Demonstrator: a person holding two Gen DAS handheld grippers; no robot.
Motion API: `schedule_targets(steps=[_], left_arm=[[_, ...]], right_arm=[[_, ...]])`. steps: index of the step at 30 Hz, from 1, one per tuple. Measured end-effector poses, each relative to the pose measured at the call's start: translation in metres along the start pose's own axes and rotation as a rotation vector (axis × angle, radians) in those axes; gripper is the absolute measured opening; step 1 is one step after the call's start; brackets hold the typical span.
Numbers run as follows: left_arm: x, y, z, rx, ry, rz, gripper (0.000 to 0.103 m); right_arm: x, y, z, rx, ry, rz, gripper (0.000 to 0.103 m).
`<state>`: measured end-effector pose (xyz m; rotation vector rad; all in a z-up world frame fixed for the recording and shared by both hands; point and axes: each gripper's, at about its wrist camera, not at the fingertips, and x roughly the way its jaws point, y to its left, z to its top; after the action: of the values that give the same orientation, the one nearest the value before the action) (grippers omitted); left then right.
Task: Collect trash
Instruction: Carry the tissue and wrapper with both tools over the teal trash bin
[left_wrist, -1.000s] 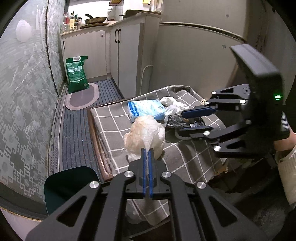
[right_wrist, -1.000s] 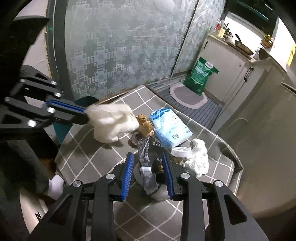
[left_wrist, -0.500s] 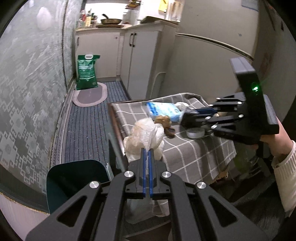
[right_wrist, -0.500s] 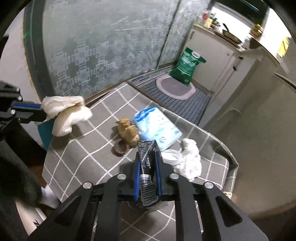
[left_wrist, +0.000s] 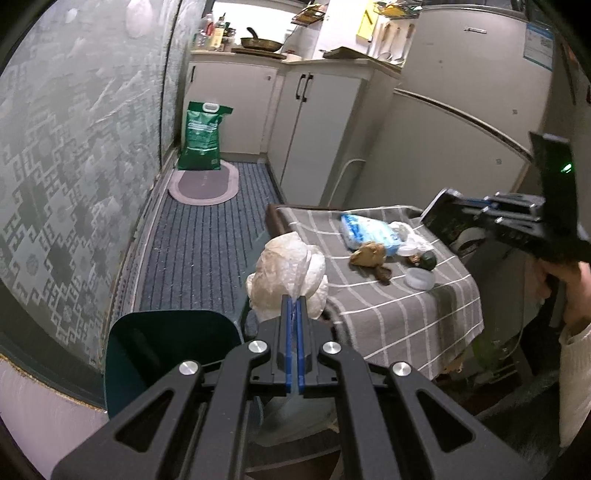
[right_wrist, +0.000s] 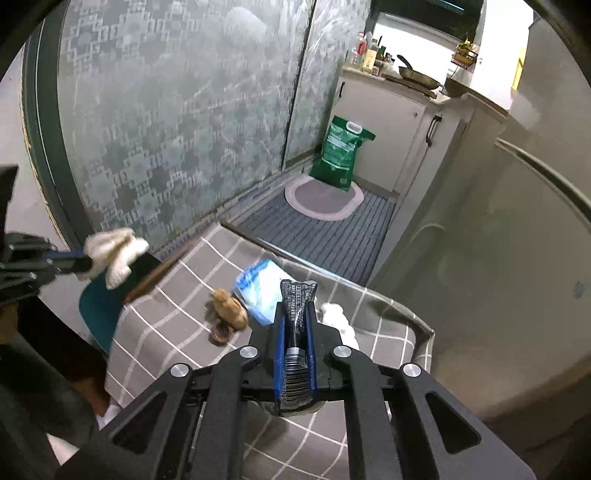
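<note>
Left wrist view: the left tongs (left_wrist: 294, 308) pinch a crumpled bag (left_wrist: 288, 275) at centre frame, the teal bin (left_wrist: 166, 354) lower left, just beside it. Right tongs (right_wrist: 294, 332) clamp a dark wrapper (right_wrist: 297, 295), farther from the bin.

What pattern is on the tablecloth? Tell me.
The tablecloth is grey with a grid of thin white lines; the left wrist view shows it best.

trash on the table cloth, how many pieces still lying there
About 6: blue packet, white crumpled bag, brown wad, brown disc, dark green ball, clear lid. More may be hidden.
</note>
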<state>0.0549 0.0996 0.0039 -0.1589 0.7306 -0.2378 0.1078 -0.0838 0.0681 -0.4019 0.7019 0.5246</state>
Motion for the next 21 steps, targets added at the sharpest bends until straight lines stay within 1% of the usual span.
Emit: schedule_targets(steps=[5,9,14,21], left_arm=[[0.000,0.017,-0.007,-0.021,0.019,0.034,0.003],[0.001,0.032,-0.014,-0.042,0.038,0.064,0.003],[0.004,0.055,-0.027,-0.066,0.077,0.102,0.003],[0.010,0.083,-0.046,-0.089,0.132,0.156,0.003]], right_arm=[[-0.006,0.020,0.014,-0.026,-0.033,0.032,0.009],[-0.004,0.042,0.025,-0.049,-0.047,0.079,0.009],[0.005,0.072,0.037,-0.074,-0.052,0.144,0.009],[0.024,0.118,0.055,-0.107,-0.035,0.233,0.009]])
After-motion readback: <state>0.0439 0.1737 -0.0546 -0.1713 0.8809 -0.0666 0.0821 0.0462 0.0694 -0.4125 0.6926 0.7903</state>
